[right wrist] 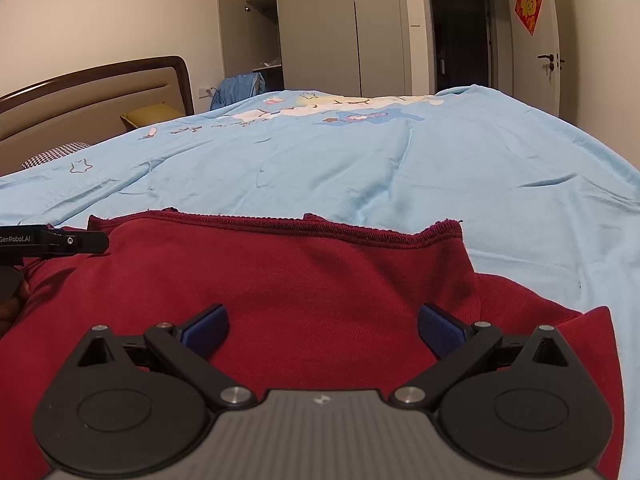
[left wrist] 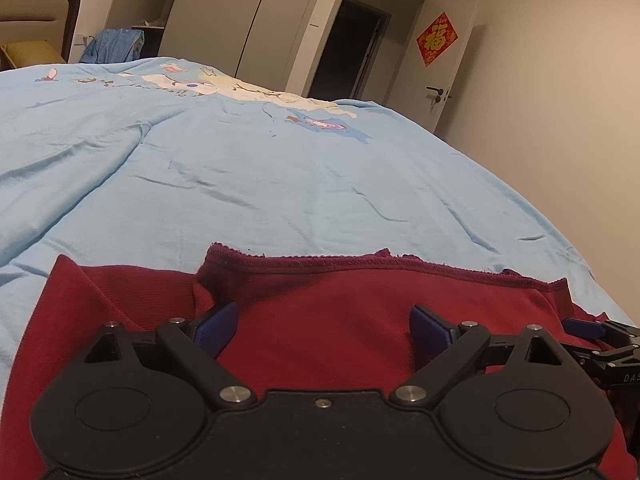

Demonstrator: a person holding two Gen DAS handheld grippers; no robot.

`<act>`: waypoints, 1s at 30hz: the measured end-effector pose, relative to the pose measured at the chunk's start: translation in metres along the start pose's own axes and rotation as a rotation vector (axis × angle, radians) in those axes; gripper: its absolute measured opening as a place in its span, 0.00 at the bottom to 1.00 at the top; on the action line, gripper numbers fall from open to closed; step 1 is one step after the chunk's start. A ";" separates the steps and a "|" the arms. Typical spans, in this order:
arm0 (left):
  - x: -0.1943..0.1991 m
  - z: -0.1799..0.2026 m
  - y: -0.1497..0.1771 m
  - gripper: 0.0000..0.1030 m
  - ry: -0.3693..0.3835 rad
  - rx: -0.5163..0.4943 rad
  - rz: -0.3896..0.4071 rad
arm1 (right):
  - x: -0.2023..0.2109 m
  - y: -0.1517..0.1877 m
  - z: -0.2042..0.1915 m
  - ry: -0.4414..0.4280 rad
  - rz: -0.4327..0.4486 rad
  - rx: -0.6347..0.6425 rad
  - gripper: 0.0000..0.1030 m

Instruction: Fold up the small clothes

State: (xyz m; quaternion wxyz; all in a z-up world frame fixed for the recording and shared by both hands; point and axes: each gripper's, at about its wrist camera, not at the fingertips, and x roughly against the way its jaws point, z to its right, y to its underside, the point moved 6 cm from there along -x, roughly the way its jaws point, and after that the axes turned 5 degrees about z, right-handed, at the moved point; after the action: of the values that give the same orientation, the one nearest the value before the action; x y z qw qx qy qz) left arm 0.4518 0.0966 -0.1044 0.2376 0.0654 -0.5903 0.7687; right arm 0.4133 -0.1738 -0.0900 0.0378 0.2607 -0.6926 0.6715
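A dark red garment (left wrist: 320,312) lies on the light blue bedcover (left wrist: 280,184), with a folded layer on top whose stitched hem (left wrist: 360,262) runs across the far side. My left gripper (left wrist: 323,326) hovers over it, open, blue pads wide apart with nothing between them. In the right wrist view the same red garment (right wrist: 312,280) fills the foreground. My right gripper (right wrist: 323,327) is open above it, holding nothing. The left gripper's body (right wrist: 52,242) shows at the left edge, and the right gripper's blue pad (left wrist: 582,327) shows at the right edge of the left wrist view.
The bedcover (right wrist: 400,168) stretches far ahead, with a cartoon print. A brown headboard (right wrist: 100,100) and a yellow pillow (right wrist: 150,116) are at the left. Wardrobes (right wrist: 340,28), a blue cloth heap (right wrist: 238,88), a dark doorway and a white door stand behind.
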 end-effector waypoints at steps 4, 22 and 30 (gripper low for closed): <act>0.000 0.002 0.000 0.94 0.006 -0.011 0.004 | 0.000 0.001 -0.001 0.003 0.006 0.003 0.99; 0.133 0.023 -0.007 0.99 -0.129 -0.016 0.077 | 0.070 -0.013 -0.041 0.062 0.129 0.086 1.00; 0.189 -0.011 0.050 0.99 -0.238 0.165 0.039 | 0.101 0.012 -0.075 0.105 0.198 0.066 1.00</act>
State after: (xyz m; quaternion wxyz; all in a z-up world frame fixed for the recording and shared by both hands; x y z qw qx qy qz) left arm 0.2657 0.1523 -0.0792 0.1449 0.1640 -0.5502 0.8059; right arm 0.2986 -0.1341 -0.0534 -0.0012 0.1568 -0.6896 0.7070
